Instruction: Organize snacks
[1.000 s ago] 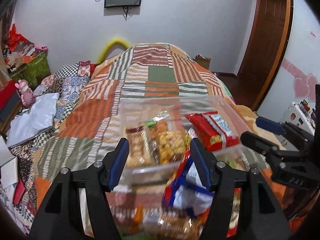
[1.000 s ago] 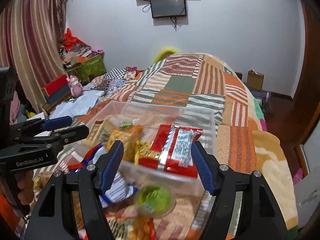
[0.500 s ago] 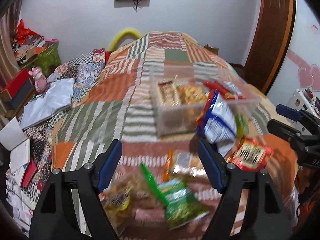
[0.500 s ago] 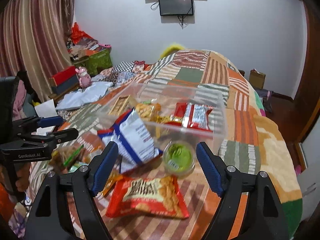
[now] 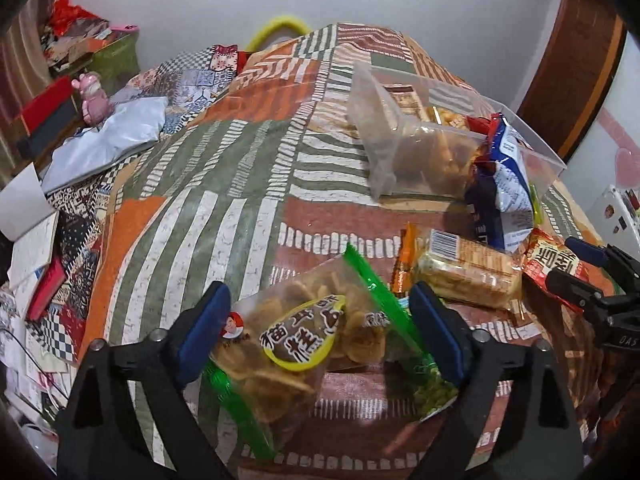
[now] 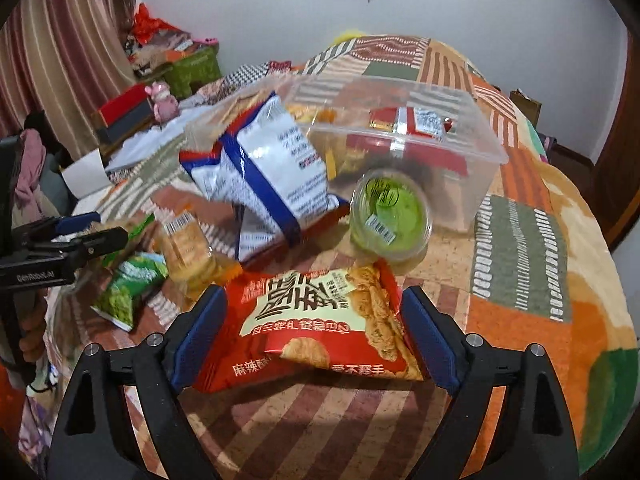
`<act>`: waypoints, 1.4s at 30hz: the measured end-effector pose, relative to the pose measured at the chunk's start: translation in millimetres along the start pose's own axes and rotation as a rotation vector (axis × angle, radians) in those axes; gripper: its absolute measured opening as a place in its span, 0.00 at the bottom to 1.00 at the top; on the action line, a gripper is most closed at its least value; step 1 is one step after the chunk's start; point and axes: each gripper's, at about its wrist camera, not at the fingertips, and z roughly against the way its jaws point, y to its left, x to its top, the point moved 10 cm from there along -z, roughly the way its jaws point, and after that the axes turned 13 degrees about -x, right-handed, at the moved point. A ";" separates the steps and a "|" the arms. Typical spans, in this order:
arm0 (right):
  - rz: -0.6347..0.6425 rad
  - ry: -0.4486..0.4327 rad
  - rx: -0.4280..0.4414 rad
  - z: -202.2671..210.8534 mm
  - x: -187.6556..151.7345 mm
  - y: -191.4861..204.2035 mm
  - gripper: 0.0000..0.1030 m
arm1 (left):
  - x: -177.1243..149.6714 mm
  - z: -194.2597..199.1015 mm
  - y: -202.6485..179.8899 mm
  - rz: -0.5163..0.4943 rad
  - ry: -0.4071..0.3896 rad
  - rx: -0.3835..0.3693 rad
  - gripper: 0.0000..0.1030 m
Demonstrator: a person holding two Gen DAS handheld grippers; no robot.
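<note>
**Snacks spread on a patchwork bed, two open grippers over them**

Here, two hand-held grippers are hovering over a patchwork quilt (image 5: pixel 224 184) on a bed, where snack packets are lying scattered in front of a clear plastic box (image 6: pixel 404 120).

The left gripper (image 5: pixel 316 328) is hanging with its blue-padded jaws spread wide, gripping nothing; a clear bag of chips (image 5: pixel 304 340) with a yellow label and green edges is lying between them on the quilt. Just beyond, a pack of crackers (image 5: pixel 468 268) is resting beside a white and blue bag (image 5: pixel 508 184), which is leaning against the box.

The right gripper (image 6: pixel 312 336) is likewise spread open and empty, its jaws either side of a red packet (image 6: pixel 320 320) (whether they are touching it is unclear). A green cup (image 6: pixel 388 216) is sitting against the box's near wall. Inside the box, a red wrapper (image 6: pixel 408 124) and some yellow snacks are lying. A small green packet (image 6: pixel 128 284) is lying near the left gripper.
</note>
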 end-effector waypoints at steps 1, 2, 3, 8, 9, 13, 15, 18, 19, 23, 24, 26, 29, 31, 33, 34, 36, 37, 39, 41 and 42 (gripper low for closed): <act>0.005 -0.005 -0.005 1.3 -1.5 1.1 0.86 | -0.6 -0.1 1.1 -0.001 -0.006 0.003 0.93; 0.010 -0.009 -0.015 1.8 -1.9 0.8 0.88 | -0.6 -0.2 1.5 -0.002 -0.008 0.002 0.95; 0.011 -0.010 -0.019 1.9 -2.6 -0.2 0.91 | -0.7 -0.7 1.5 0.000 -0.010 0.000 0.95; -0.009 0.013 -0.005 -1.6 -11.0 -4.7 0.97 | -6.3 -6.4 -0.5 -0.022 -0.003 0.004 1.00; -0.019 0.021 0.003 -2.7 -11.9 -5.4 0.97 | -6.8 -7.8 -1.1 -0.030 0.000 0.010 1.00; -0.062 0.032 0.041 -4.9 -13.4 -7.4 0.97 | -9.0 -11.0 -0.3 -0.035 0.009 0.011 1.00; -0.061 0.030 0.048 -4.7 -14.4 -6.3 0.96 | -9.5 -12.9 3.0 -0.010 0.015 -0.005 1.00; -0.055 0.022 0.063 -2.9 -14.7 -2.2 0.88 | -11.6 -13.1 8.4 0.036 0.021 -0.032 1.00; -0.054 0.017 0.061 -2.3 -15.0 -1.3 0.87 | -12.3 -11.7 10.9 0.050 0.018 -0.036 1.00; -0.057 0.009 0.079 0.0 -15.8 1.2 0.78 | -17.4 -4.8 12.6 0.043 0.000 -0.045 1.00; -0.060 0.007 0.098 2.0 -16.5 2.8 0.69 | -19.3 -3.4 13.0 0.038 -0.003 -0.043 1.00; -0.064 0.005 0.098 4.0 -16.1 2.8 0.69 | -21.8 -1.3 14.4 0.039 -0.012 -0.041 1.00; -0.065 -0.003 0.094 6.6 -16.7 3.0 0.67 | -23.2 2.0 15.1 0.048 -0.027 -0.040 0.97; -0.068 -0.006 0.097 9.1 -16.2 2.8 0.65 | -23.6 4.3 12.8 0.047 -0.037 -0.045 0.91; -0.072 -0.011 0.105 13.2 -15.7 2.3 0.64 | -23.7 7.4 7.8 0.029 -0.044 -0.043 0.85; -0.072 -0.013 0.106 14.6 -15.4 1.9 0.63 | -24.7 8.7 6.3 0.019 -0.045 -0.035 0.83; -0.074 -0.020 0.108 19.2 -15.8 0.5 0.61 | -26.5 11.3 3.2 0.002 -0.046 -0.026 0.79; -0.075 -0.022 0.108 20.2 -15.1 0.0 0.58 | -27.8 12.9 2.2 -0.001 -0.047 -0.023 0.78; -0.082 -0.027 0.114 24.3 -15.1 -0.8 0.58 | -28.2 16.4 1.7 0.001 -0.049 -0.024 0.74; -0.085 -0.035 0.115 27.6 -14.0 -2.0 0.57 | -27.5 20.8 2.7 0.011 -0.052 -0.027 0.71; -0.088 -0.042 0.115 30.1 -13.1 -2.4 0.57 | -26.8 22.8 3.1 0.018 -0.055 -0.028 0.68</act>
